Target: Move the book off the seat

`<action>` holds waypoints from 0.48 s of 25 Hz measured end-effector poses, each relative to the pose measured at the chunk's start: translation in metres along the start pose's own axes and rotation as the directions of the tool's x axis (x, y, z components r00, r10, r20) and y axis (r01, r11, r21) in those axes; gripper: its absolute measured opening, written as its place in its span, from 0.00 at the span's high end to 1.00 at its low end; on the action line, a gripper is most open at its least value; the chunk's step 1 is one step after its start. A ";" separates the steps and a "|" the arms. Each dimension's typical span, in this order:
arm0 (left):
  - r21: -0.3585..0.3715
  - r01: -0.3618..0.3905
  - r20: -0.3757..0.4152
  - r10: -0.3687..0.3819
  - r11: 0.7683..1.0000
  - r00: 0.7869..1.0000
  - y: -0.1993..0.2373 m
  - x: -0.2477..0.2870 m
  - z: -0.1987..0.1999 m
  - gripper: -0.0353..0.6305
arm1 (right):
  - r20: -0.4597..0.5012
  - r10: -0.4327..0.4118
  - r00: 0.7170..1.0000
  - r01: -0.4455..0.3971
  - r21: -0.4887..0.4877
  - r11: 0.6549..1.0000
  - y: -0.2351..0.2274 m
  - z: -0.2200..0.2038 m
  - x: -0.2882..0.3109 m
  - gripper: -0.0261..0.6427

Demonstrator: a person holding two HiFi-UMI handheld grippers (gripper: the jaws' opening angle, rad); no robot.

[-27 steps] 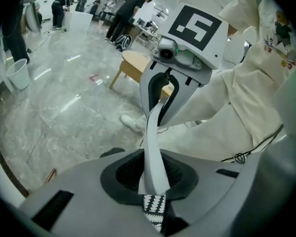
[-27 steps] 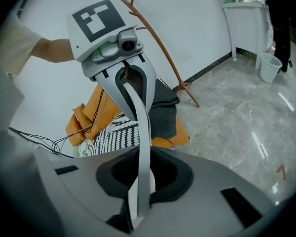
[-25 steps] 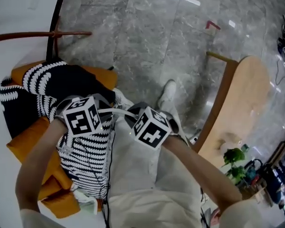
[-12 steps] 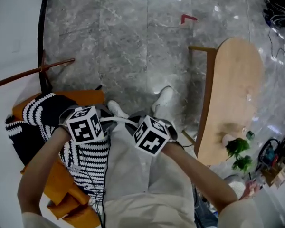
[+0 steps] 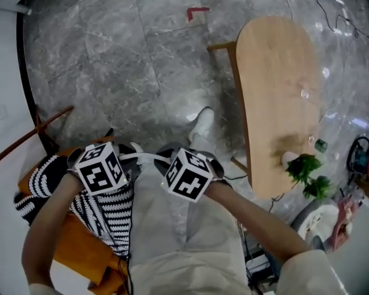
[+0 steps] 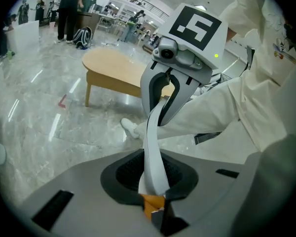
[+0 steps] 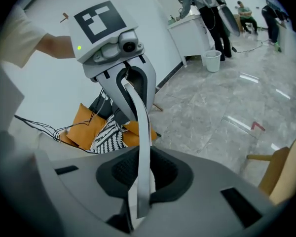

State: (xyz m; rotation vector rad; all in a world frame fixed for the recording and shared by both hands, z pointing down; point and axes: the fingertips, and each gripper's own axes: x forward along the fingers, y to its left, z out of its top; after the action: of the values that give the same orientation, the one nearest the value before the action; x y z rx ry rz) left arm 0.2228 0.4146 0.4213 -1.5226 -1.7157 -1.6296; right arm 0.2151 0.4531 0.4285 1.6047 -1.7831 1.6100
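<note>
Edgewise — book [image 6: 153, 137] pinched between left claw [image 6: 150, 181] and right claw [image 7: 138, 181]

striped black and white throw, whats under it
Orange cushions lie under the black-and-white striped knitted throw and show past its lower edge. How far they run beneath it, and whatever lies below them, is hidden by the throw and the person's left arm.

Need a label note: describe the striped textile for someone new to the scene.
Start at the orange-cushioned seat at the head view's lower left. Lying on it is the textile: the only black-and-white striped thing, while the seat itself is plain orange.
</note>
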 end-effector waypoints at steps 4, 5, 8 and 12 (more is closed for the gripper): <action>0.032 0.002 -0.015 -0.002 0.999 1.000 0.010 0.001 0.040 0.87 | 0.029 -0.026 0.999 0.025 0.035 0.999 -0.024 -0.014 -0.030 0.89; 0.042 0.004 -0.022 -0.004 0.999 1.000 0.014 0.002 0.051 0.87 | 0.036 -0.031 0.999 0.030 0.045 0.999 -0.031 -0.017 -0.037 0.89; 0.080 0.032 -0.054 -0.028 0.996 0.998 0.020 0.005 0.082 0.87 | 0.059 -0.039 0.997 0.033 0.094 0.995 -0.045 -0.031 -0.060 0.89; 0.126 0.058 -0.088 -0.048 0.990 0.995 0.030 0.005 0.129 0.87 | 0.092 -0.055 0.994 0.041 0.145 0.989 -0.070 -0.047 -0.096 0.89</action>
State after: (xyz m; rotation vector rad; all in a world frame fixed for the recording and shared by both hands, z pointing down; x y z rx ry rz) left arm 0.2995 0.5217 0.4028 -1.3406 -1.7920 -1.5533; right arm 0.2848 0.5581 0.4096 1.8032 -1.6940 1.7002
